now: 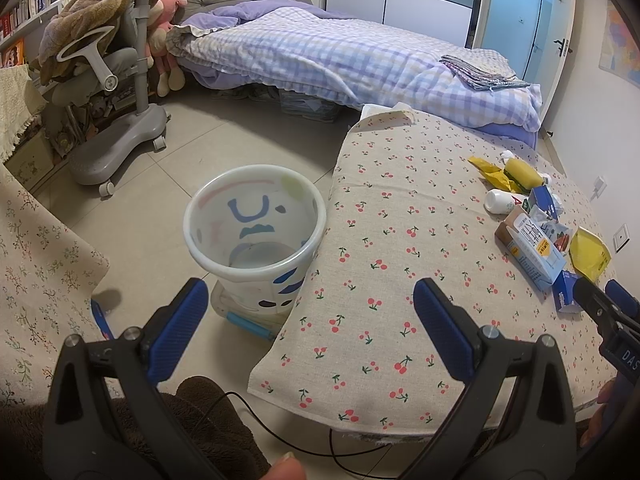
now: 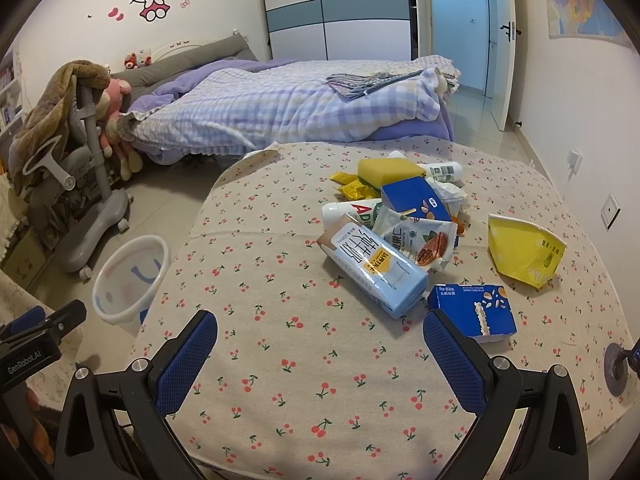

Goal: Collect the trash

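Nearest the right gripper (image 2: pixel 320 354), just past its right finger, a small blue carton (image 2: pixel 472 312) lies flat on the cherry-print cloth of the desk (image 2: pixel 280 380). Both fingers of that gripper are spread wide with nothing between them. Just beyond the small carton lies a pale blue milk carton (image 2: pixel 380 270) on its side, and behind it the rest of the trash sits in a loose heap: a nut snack packet (image 2: pixel 424 242), a white bottle (image 2: pixel 348 210), a darker blue box (image 2: pixel 416 196), a yellow sponge (image 2: pixel 386 170) and some crumpled yellow wrappers (image 2: pixel 352 184). A torn yellow bag (image 2: pixel 524 250) lies apart to the right.

Left of the desk, on the tiled floor, stands a white bin (image 1: pixel 256 224) with blue markings; it looks empty, though its bottom is dim. The left gripper (image 1: pixel 310 330) hovers near the desk's edge, between bin and cloth, its fingers likewise spread and holding nothing. Beyond are a bed (image 1: pixel 340 56) with a checked quilt and a grey chair (image 1: pixel 112 92).
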The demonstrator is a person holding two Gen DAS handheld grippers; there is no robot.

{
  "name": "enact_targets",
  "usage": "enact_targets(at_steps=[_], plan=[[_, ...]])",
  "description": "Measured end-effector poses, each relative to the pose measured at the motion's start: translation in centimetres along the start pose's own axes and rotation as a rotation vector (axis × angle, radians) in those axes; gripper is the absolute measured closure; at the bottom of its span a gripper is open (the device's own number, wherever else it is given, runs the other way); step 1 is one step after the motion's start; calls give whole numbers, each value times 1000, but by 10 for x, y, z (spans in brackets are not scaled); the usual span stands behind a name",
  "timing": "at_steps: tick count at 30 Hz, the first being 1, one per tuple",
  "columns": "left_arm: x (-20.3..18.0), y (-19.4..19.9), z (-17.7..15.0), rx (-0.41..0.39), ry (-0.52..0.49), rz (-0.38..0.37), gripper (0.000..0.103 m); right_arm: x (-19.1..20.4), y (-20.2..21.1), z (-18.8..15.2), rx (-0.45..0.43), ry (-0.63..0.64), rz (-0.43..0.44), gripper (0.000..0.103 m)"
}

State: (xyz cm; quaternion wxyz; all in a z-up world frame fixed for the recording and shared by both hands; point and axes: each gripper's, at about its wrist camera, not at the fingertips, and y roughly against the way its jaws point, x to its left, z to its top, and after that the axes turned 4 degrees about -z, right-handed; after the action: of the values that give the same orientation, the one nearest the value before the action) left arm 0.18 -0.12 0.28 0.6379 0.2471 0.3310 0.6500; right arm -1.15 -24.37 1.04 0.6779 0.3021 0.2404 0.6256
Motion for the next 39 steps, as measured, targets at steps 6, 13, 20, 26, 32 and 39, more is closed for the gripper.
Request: enact_targets(at_steps=[6,13,20,26,32,39], plan=[[0,-2,2,2,-3,1,1,0,0,0,2,-3,1,0],[-1,1,-2,0,-3,0,1,-1,0,-1,3,-7,1,0],[-1,0,-2,-1,-3,0,1,-1,0,-1,3,-7,0,0],[-1,1,-2,-1,-3,1,1,-1,0,-1,4,-7,1,0],[-3,1,-3,-2,-4,-7,1,0,0,-1,2,-4,6,0],[-10,2,-2,-4,-21,-65,1,-5,-2,3,2,-5,2,0]])
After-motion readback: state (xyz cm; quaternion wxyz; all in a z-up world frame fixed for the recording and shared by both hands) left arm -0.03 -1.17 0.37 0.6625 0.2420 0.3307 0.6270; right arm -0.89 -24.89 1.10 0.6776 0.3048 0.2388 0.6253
